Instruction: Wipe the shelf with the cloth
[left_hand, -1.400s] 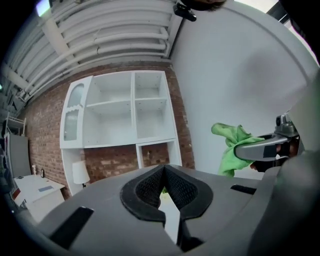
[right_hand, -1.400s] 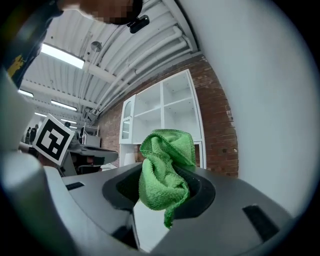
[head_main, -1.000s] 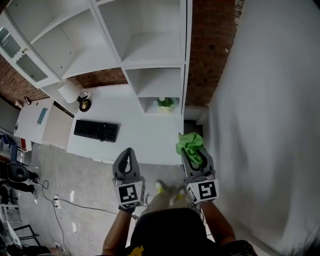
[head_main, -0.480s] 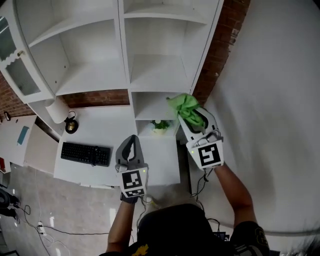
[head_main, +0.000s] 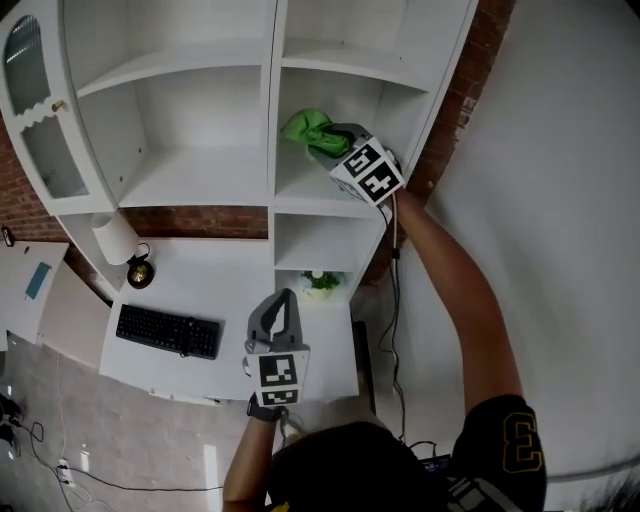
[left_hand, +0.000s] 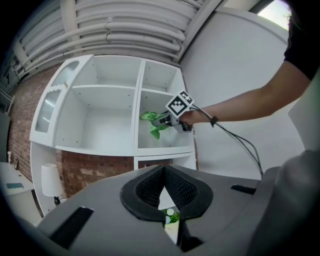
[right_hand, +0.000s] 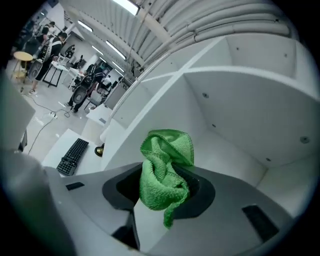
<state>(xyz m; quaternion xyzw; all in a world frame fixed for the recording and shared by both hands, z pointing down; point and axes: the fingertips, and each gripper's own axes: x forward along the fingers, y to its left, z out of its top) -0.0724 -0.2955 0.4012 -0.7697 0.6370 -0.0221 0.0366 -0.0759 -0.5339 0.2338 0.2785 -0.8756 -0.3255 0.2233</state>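
Above the shelf (head_main: 305, 187), cloth (head_main: 304, 127) pinched in right claw (head_main: 326, 141), tail downward; left claw (head_main: 283, 298) closed.

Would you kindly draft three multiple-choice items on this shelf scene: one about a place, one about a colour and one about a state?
1. Where is the green cloth?
A. on the floor
B. held up at a right-column shelf compartment
C. inside the glass-door cabinet

2. What colour is the keyboard?
A. white
B. black
C. red

3. How do the left gripper's jaws stand?
A. together, holding nothing
B. wide apart
C. clamped on the cloth

Answers:
1. B, the right gripper grips it there.
2. B, dark keys on the white desk.
3. A, its own view shows the pads meeting, empty.
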